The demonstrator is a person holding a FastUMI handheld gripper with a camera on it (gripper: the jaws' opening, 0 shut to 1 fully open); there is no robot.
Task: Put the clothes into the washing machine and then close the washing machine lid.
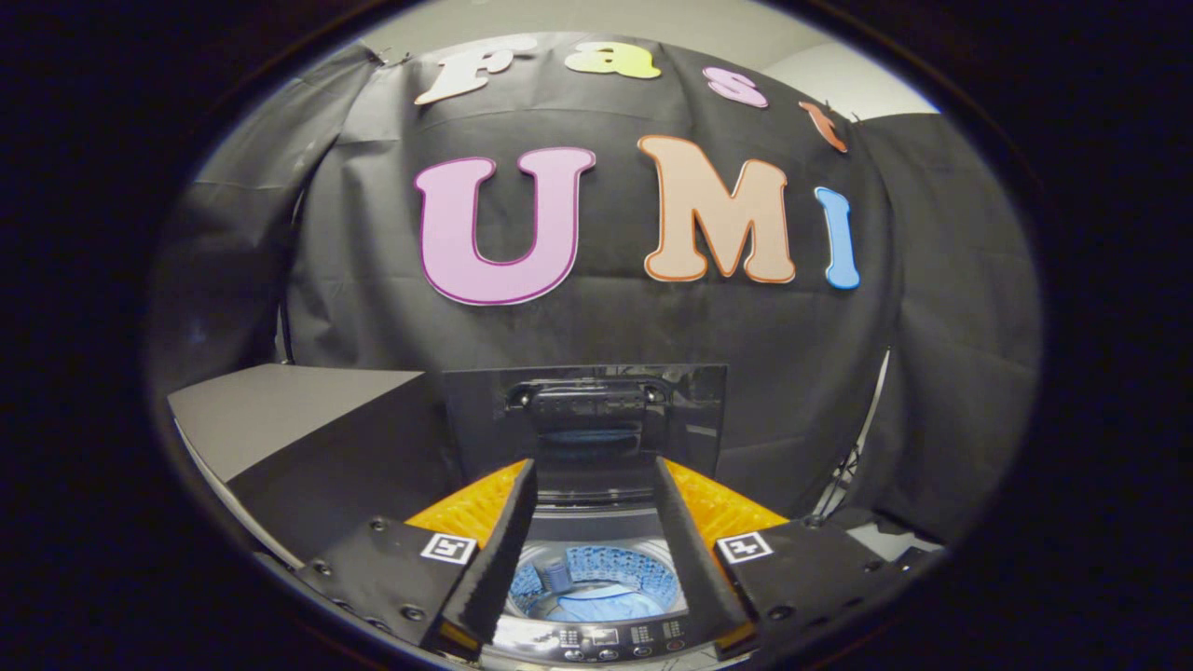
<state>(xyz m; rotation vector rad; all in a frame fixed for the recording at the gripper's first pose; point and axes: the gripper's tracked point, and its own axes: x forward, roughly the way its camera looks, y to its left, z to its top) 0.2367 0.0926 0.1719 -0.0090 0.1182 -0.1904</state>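
The gripper [596,540] is held above a small washing machine [596,643]. Its two fingers are spread apart, and nothing is held between them. No cloth is touched by either finger.

The round tub [596,582] of the washing machine is seen low down in the gap between the two fingers. The tub is open at the top. Its inside wall is blue with rows of little holes. Something blue and smooth is seen lying at the bottom of the tub. It cannot be told for sure if this is clothes or just the floor of the tub. A small upright blue part is seen inside the tub, close to the left finger [499,550].

The lid [585,419] of the washing machine is lifted up. It stands upright just beyond the fingertips, behind the tub, and it is dark and shiny. A handle is seen near its top edge.

A row of buttons [606,641] is seen on the front of the machine, below the tub, between the bases of the fingers.

A grey table [270,410] is seen beyond the left finger, off to that side of the lid. The right finger [694,550] is placed over the other side of the machine.
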